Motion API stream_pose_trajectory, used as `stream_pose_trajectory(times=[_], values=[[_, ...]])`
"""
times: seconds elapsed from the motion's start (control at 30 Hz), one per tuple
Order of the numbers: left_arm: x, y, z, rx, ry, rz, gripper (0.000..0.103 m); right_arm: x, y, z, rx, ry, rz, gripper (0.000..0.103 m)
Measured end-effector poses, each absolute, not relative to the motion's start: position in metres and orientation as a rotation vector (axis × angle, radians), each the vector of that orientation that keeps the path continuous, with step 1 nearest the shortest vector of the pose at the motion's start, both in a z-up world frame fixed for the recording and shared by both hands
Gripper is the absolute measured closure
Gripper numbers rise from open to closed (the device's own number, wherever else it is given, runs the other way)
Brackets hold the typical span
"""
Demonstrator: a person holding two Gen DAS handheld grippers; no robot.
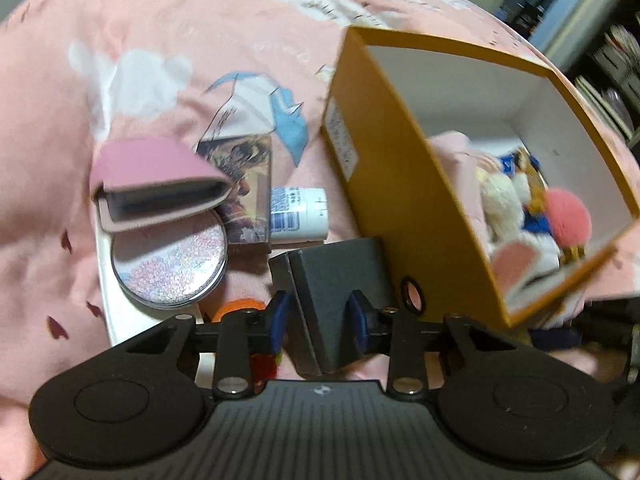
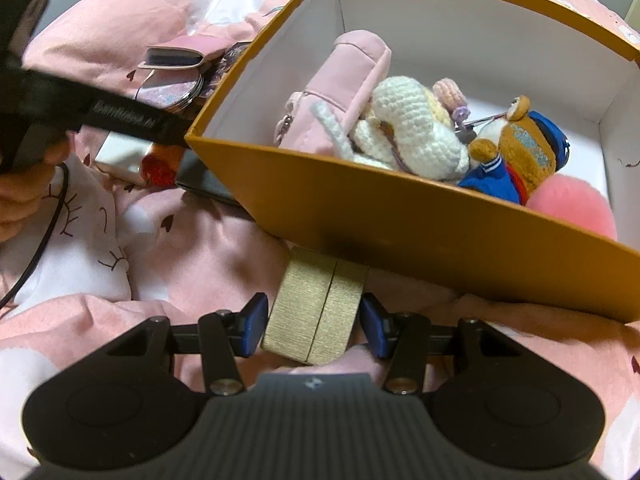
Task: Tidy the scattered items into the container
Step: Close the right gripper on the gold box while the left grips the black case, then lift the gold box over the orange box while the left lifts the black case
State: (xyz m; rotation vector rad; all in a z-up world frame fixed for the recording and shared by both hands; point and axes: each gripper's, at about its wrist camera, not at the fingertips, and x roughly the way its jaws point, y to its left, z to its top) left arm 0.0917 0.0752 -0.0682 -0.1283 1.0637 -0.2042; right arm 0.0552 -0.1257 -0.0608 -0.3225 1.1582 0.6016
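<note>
My left gripper [image 1: 320, 316] is shut on a small dark grey box [image 1: 332, 280], with a blue pad against each side. Just to its right stands the mustard-yellow container [image 1: 400, 200], open at the top. In the right wrist view the container [image 2: 400, 216] holds a pink pouch [image 2: 340, 92], a white crocheted toy [image 2: 404, 128], a bear in blue [image 2: 524, 152] and a pink pompom [image 2: 572, 204]. My right gripper [image 2: 314, 322] is shut on a small gold box [image 2: 316, 304], low in front of the container's near wall.
Everything lies on pink patterned bedding [image 1: 160, 20]. Left of the container are a pink wallet [image 1: 160, 176], a round compact [image 1: 176, 264], a picture case [image 1: 248, 196], a white tube [image 1: 300, 216], a black ring [image 1: 412, 292] and a white flat box [image 1: 120, 312]. A person's hand [image 2: 20, 192] is at the left.
</note>
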Motion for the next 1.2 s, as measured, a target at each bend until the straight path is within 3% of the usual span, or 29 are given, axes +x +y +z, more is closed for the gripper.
stream_pose_trajectory(times=[0.17,0.27,0.53,0.57,0.73,1.0,1.2], values=[[0.074,0.062,-0.060,-0.053,1.000,-0.212,0.069,0.054,-0.128,-0.060,-0.304,1.153,0.601,0.050],[0.062,0.057,-0.054,-0.043,0.951,-0.270,0.082,0.053,-0.129,-0.060,-0.288,1.151,0.599,0.050],[0.037,0.042,-0.048,-0.019,0.920,-0.211,0.083,0.042,-0.133,-0.046,-0.247,1.107,0.627,0.051],[0.036,0.043,-0.047,-0.021,0.917,-0.186,0.082,0.040,-0.131,-0.042,-0.242,1.093,0.645,0.051],[0.048,0.063,-0.053,-0.107,1.000,-0.101,0.058,0.026,-0.124,-0.015,-0.261,1.016,0.726,0.052],[0.061,0.091,-0.070,-0.329,1.089,-0.096,0.051,0.020,-0.146,0.080,-0.266,0.818,0.814,0.053],[0.069,0.104,-0.085,-0.499,1.117,-0.083,0.049,0.045,-0.153,0.111,-0.227,0.706,0.758,0.053]])
